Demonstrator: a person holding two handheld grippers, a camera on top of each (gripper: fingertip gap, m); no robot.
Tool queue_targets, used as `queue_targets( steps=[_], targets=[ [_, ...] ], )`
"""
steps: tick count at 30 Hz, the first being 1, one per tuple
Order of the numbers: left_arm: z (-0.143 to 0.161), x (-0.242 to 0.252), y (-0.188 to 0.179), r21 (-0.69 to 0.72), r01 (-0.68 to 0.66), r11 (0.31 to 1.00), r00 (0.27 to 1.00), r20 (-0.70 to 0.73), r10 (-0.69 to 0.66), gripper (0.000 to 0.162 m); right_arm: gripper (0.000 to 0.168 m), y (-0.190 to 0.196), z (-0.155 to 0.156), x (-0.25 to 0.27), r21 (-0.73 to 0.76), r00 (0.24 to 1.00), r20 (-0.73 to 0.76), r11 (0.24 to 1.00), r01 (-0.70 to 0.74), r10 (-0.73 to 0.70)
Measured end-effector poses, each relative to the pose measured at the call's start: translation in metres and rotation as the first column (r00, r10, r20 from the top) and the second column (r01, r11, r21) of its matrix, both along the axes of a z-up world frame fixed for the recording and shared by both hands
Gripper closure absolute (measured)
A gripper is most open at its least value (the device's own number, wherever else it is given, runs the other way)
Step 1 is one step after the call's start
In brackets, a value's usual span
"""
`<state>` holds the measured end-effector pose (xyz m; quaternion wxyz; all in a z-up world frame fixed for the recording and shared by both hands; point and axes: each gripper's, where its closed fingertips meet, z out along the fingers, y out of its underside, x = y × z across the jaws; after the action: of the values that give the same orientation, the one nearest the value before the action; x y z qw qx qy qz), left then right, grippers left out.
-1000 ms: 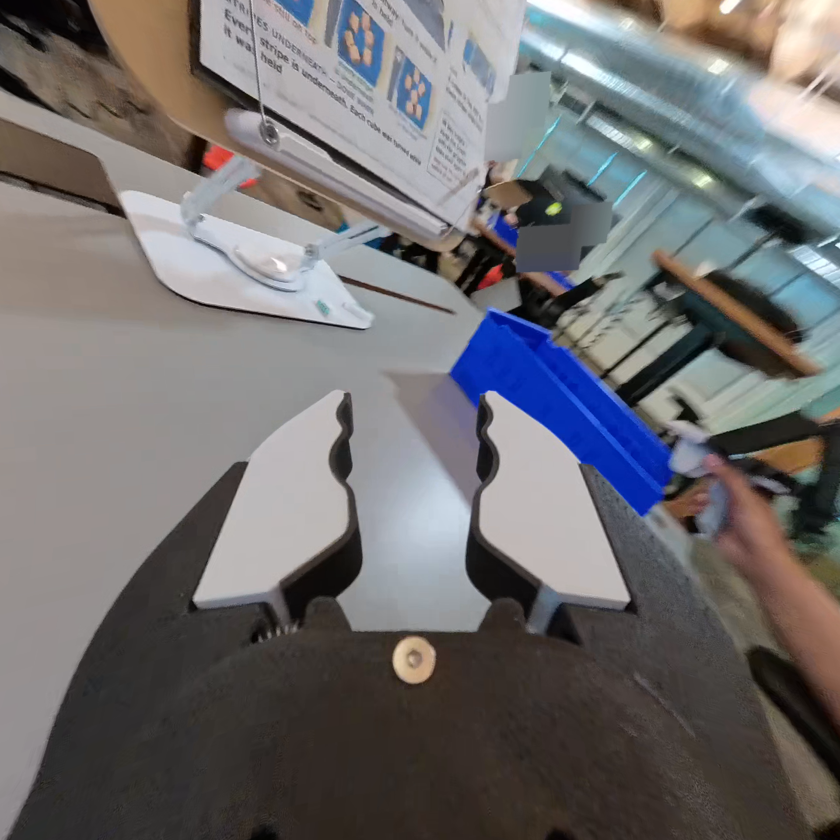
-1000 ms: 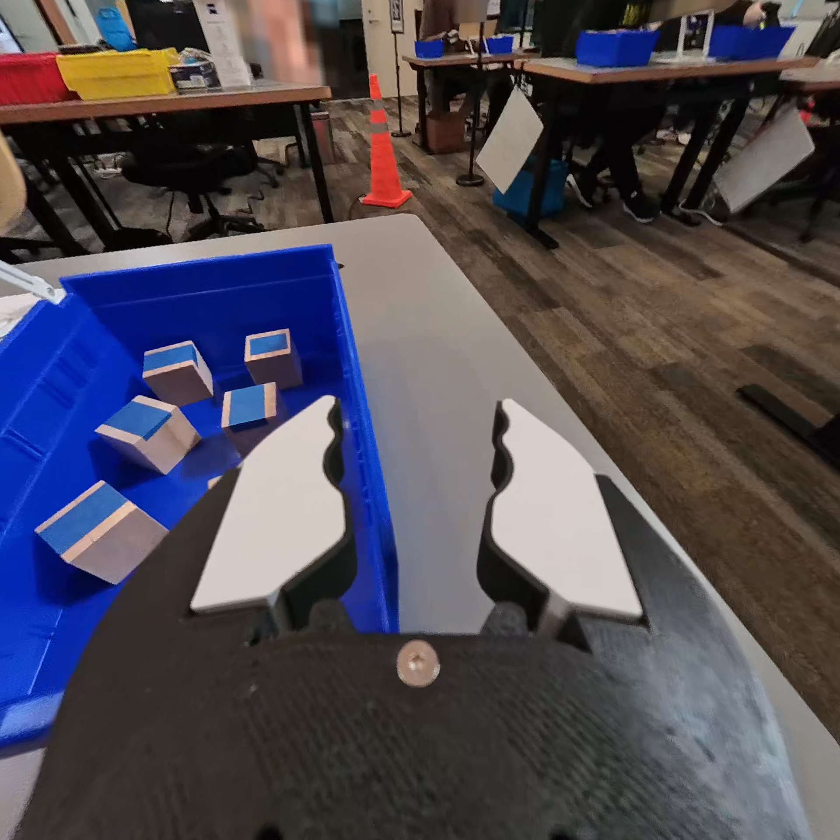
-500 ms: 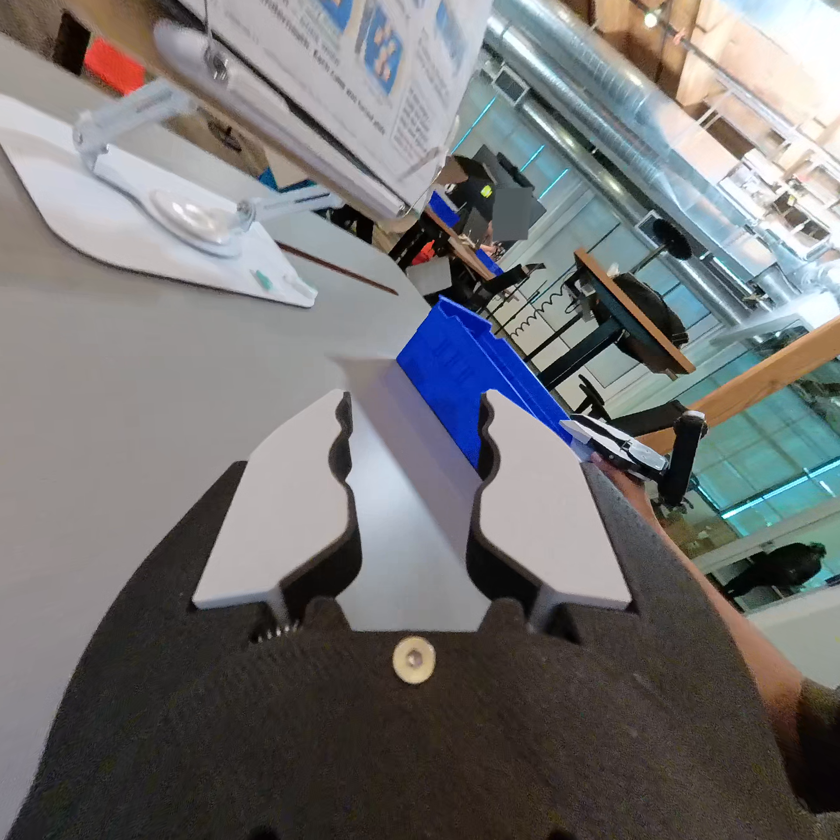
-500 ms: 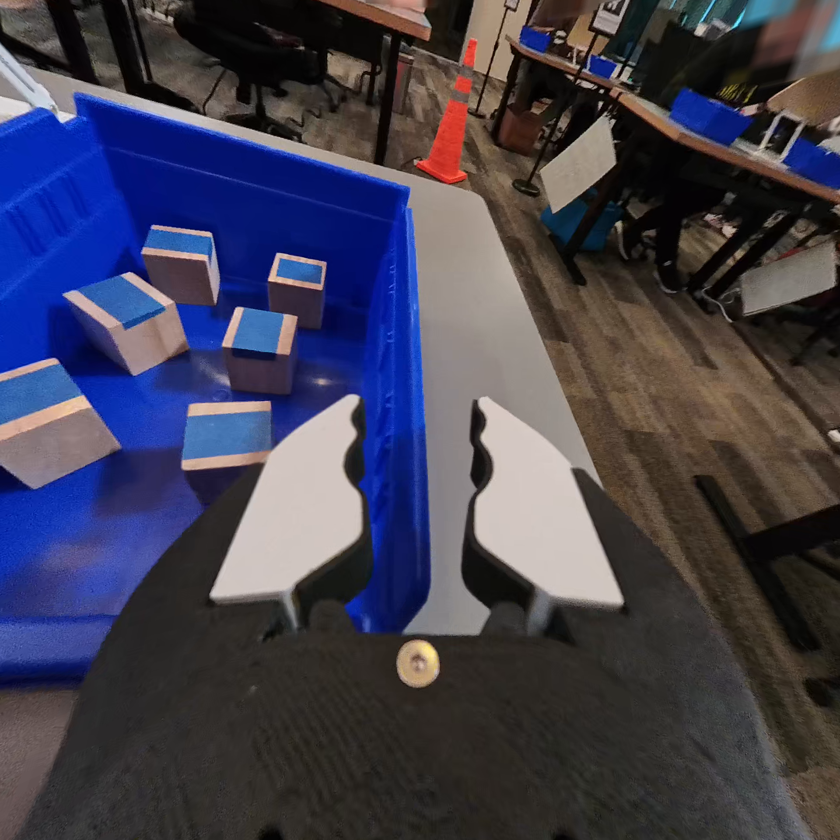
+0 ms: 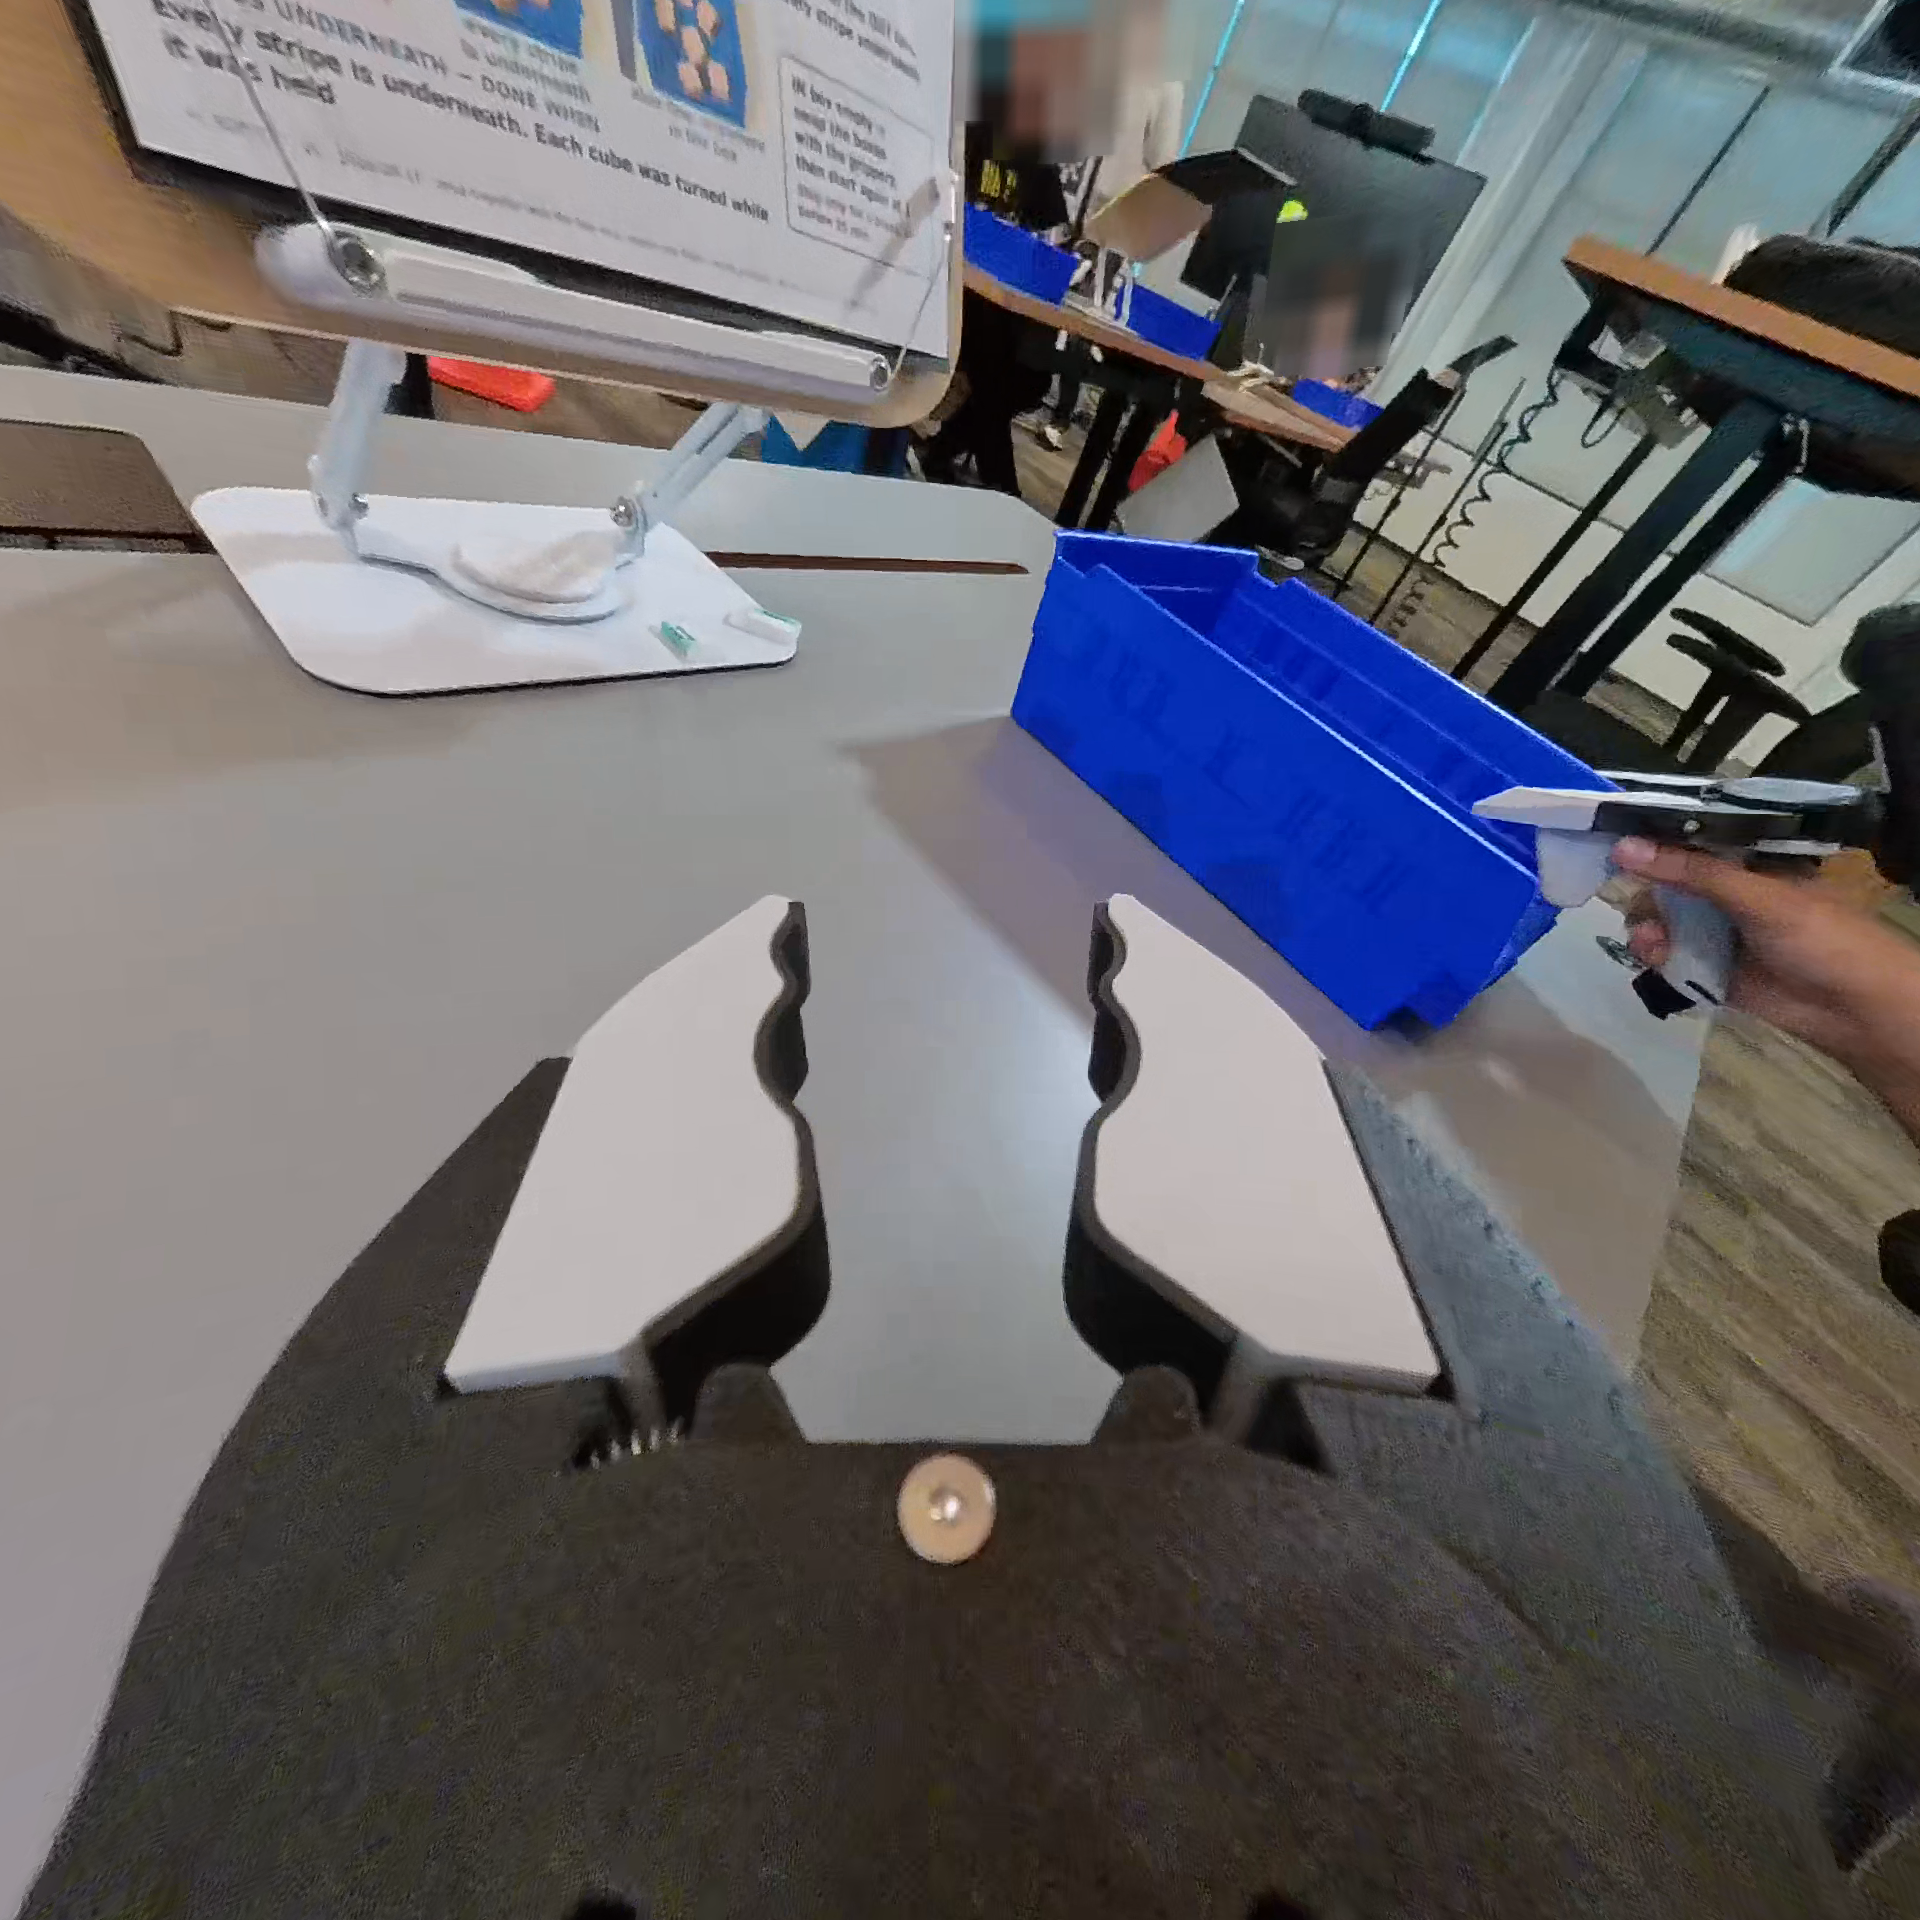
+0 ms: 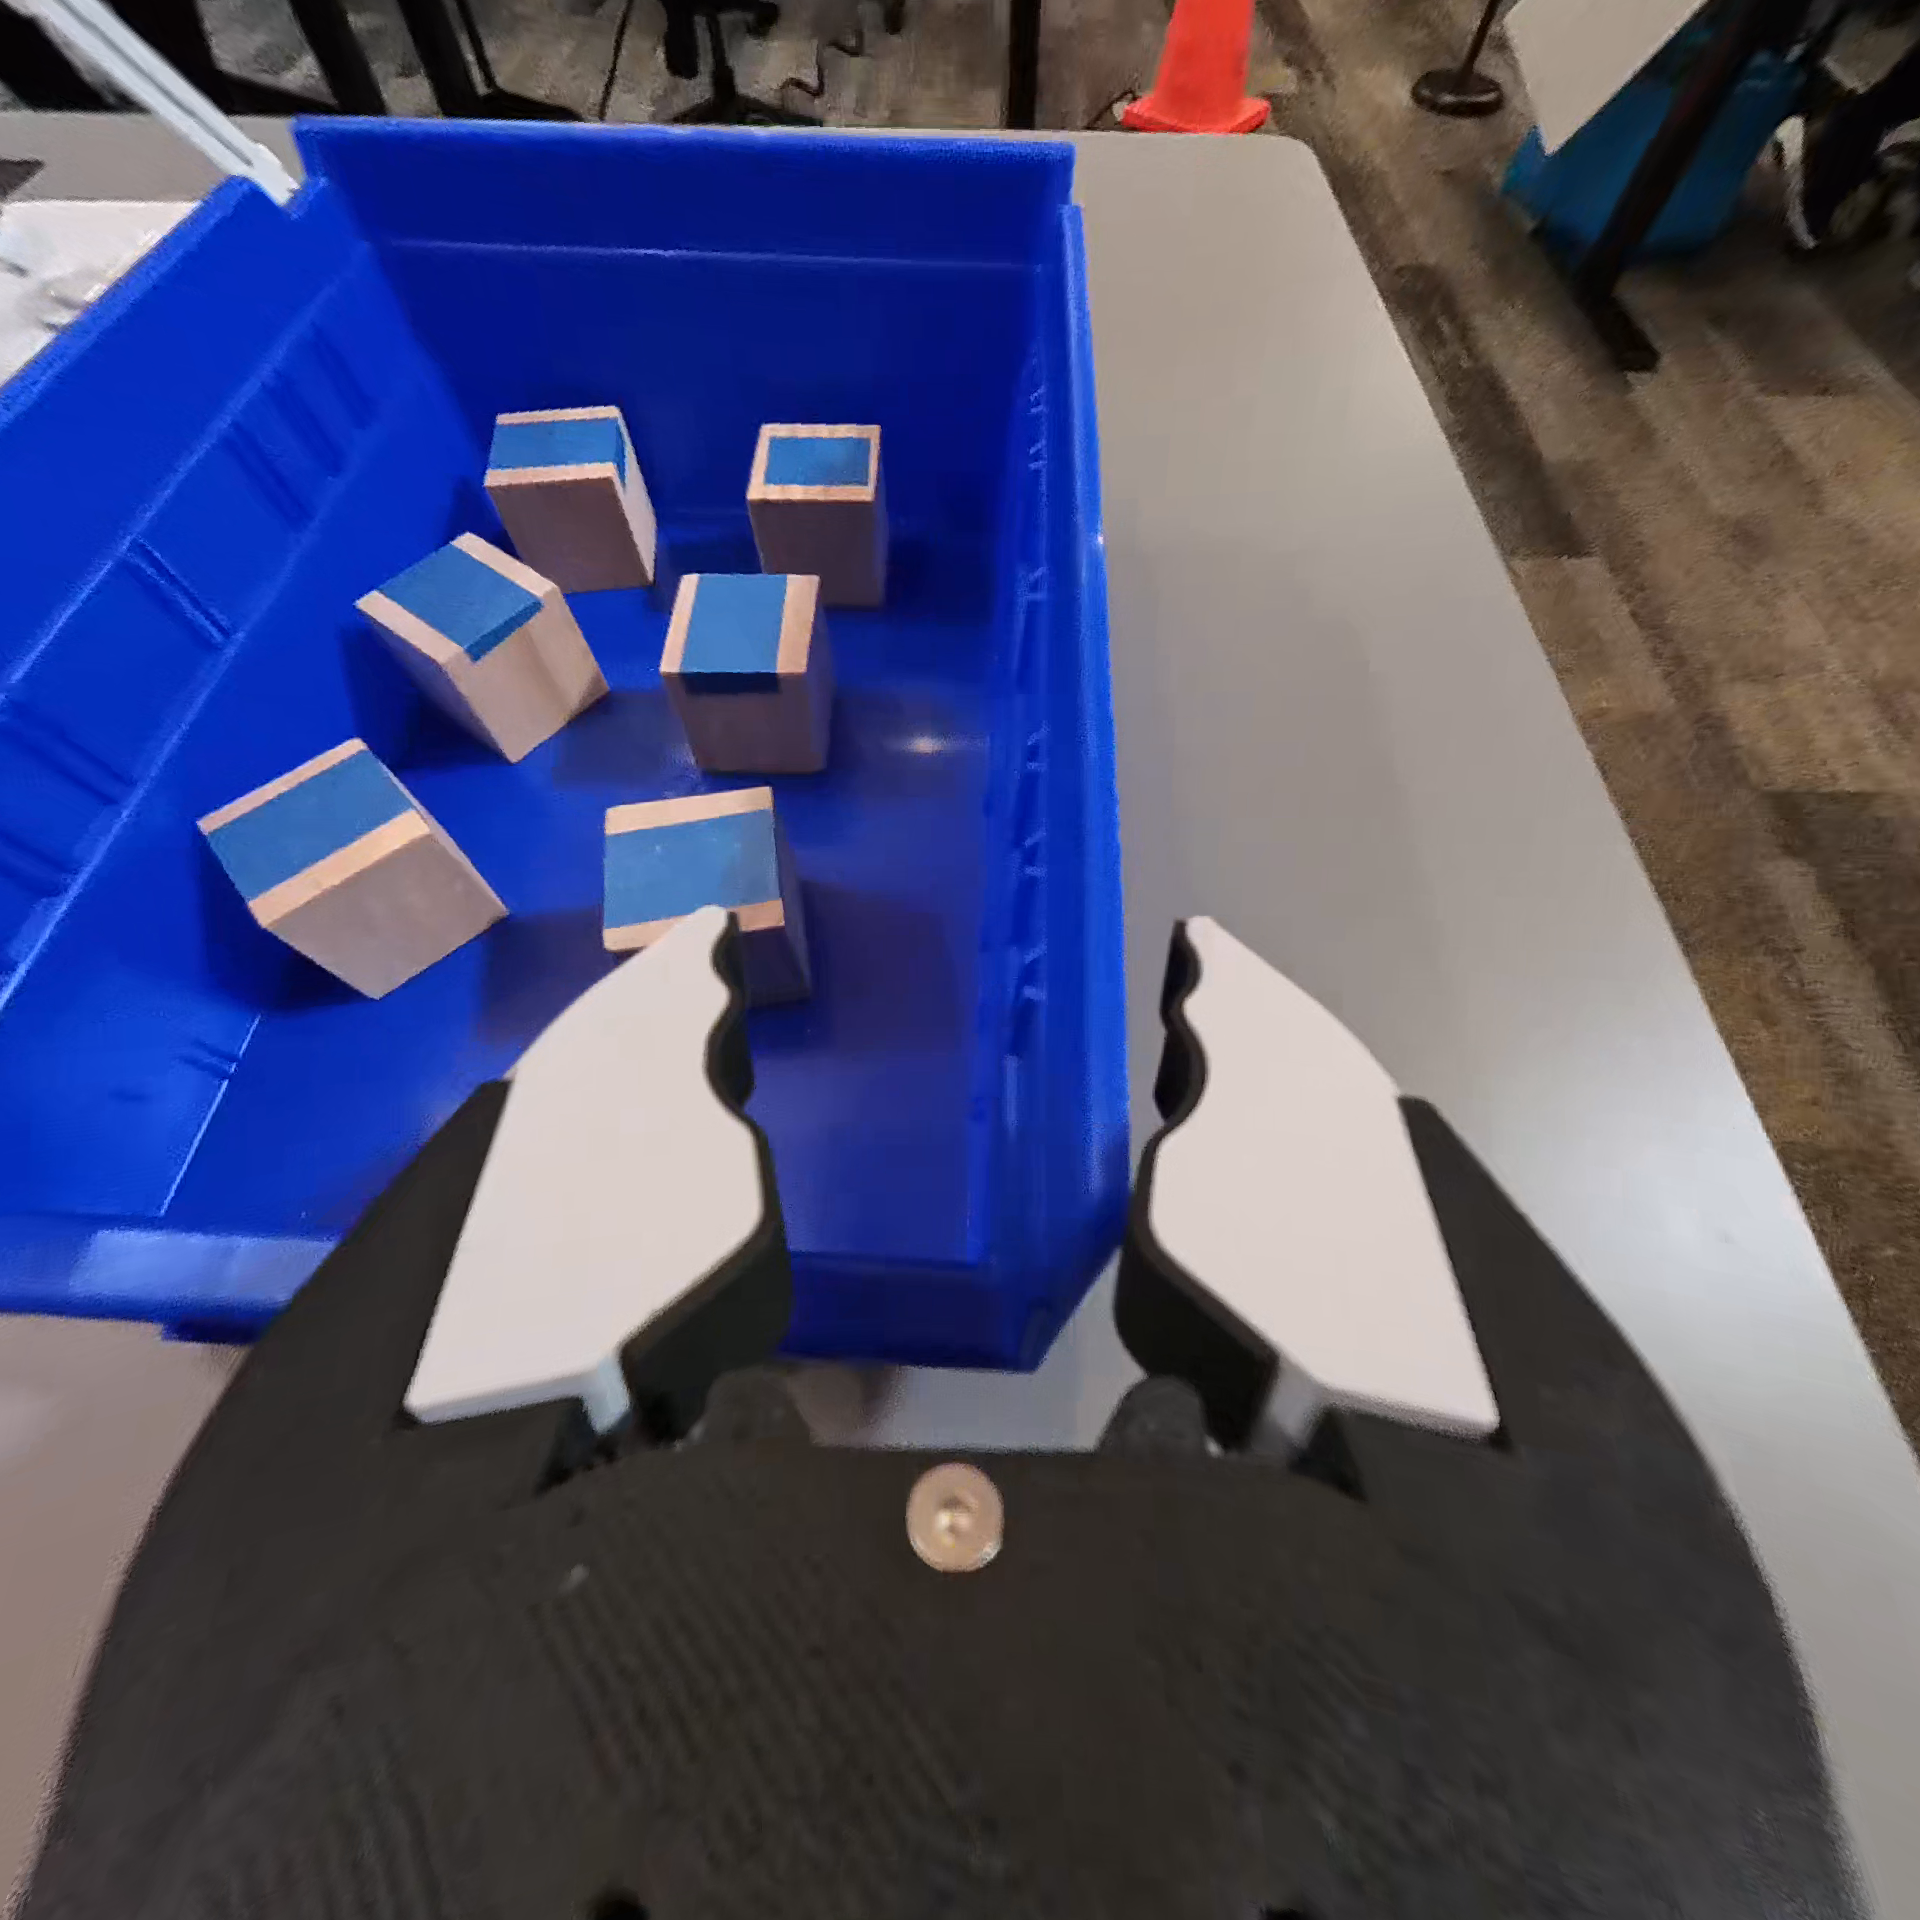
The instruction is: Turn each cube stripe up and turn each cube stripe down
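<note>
A blue bin (image 6: pixel 1049 665) on the grey table holds several wooden cubes, each with a blue stripe facing up. The nearest cube (image 6: pixel 691 868) lies just beyond my right gripper's left fingertip. Others sit at the left (image 6: pixel 332 857), middle (image 6: pixel 743 665) and back (image 6: pixel 816 499). My right gripper (image 6: pixel 951 935) is open and empty above the bin's near right corner. My left gripper (image 5: pixel 945 914) is open and empty over bare table, left of the bin (image 5: pixel 1278 790). The right gripper also shows in the left wrist view (image 5: pixel 1548 805), held by a hand over the bin's near end.
A white stand (image 5: pixel 488 592) holding an instruction sheet (image 5: pixel 540 125) sits at the table's back left. The table's right edge (image 6: pixel 1621 790) drops to a wood floor. An orange cone (image 6: pixel 1195 62) and other tables stand beyond.
The right gripper has tilted down over the bin and opened wider. The left wrist view has levelled out, so the bin and the right gripper show more fully.
</note>
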<state>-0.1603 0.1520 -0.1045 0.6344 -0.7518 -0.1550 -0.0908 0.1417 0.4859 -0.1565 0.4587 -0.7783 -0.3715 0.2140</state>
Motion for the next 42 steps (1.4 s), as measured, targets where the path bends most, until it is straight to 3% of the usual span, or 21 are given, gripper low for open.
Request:
queue_targets(
  steps=[5,9,11,18,23,28,30,35,38,42],
  targets=[
    [-0.012,-0.023,-0.008,-0.056,-0.058,0.997,0.998,0.011,0.059,0.109,0.098,0.005,-0.002,0.001,-0.064,0.994,-0.106,0.998,-0.011,0.005],
    [-0.002,-0.035,-0.018,0.055,-0.126,0.990,0.980,0.160,0.116,0.114,0.105,0.022,0.000,0.015,-0.064,0.989,-0.144,0.997,0.032,-0.041],
    [-0.003,-0.042,-0.018,0.080,-0.145,0.986,0.968,0.217,0.124,0.114,0.100,0.025,-0.001,0.016,-0.085,0.986,-0.164,0.996,0.012,-0.026],
    [-0.013,-0.044,-0.007,0.064,-0.160,0.985,0.970,0.197,0.145,0.120,0.097,0.030,-0.003,0.007,-0.059,0.988,-0.156,0.998,-0.009,-0.001],
    [-0.032,-0.030,0.003,-0.026,-0.102,0.994,0.983,0.148,0.105,0.120,0.119,0.035,-0.015,-0.006,-0.001,0.998,-0.005,0.998,-0.066,0.066],
    [-0.035,-0.017,-0.018,-0.063,-0.108,0.992,0.986,0.120,0.115,0.119,0.143,0.035,-0.016,-0.026,0.045,0.988,0.053,0.988,-0.145,0.143],
    [-0.033,-0.023,-0.031,-0.081,-0.161,0.984,0.977,0.127,0.171,0.119,0.156,0.031,-0.015,-0.036,0.095,0.979,0.110,0.979,-0.180,0.170],
    [-0.016,-0.053,-0.064,-0.052,-0.338,0.940,0.939,0.046,0.340,0.120,0.157,0.023,-0.006,-0.057,0.093,0.982,0.096,0.981,-0.170,0.161],
    [0.016,-0.064,-0.087,0.060,-0.464,0.884,0.883,-0.053,0.467,0.133,0.157,0.017,-0.003,-0.059,0.056,0.984,0.070,0.985,-0.165,0.161],
    [0.027,-0.085,-0.122,0.059,-0.657,0.752,0.727,-0.214,0.652,0.104,0.158,0.013,0.001,-0.050,0.010,0.990,0.025,0.990,-0.140,0.140]
  ],
)
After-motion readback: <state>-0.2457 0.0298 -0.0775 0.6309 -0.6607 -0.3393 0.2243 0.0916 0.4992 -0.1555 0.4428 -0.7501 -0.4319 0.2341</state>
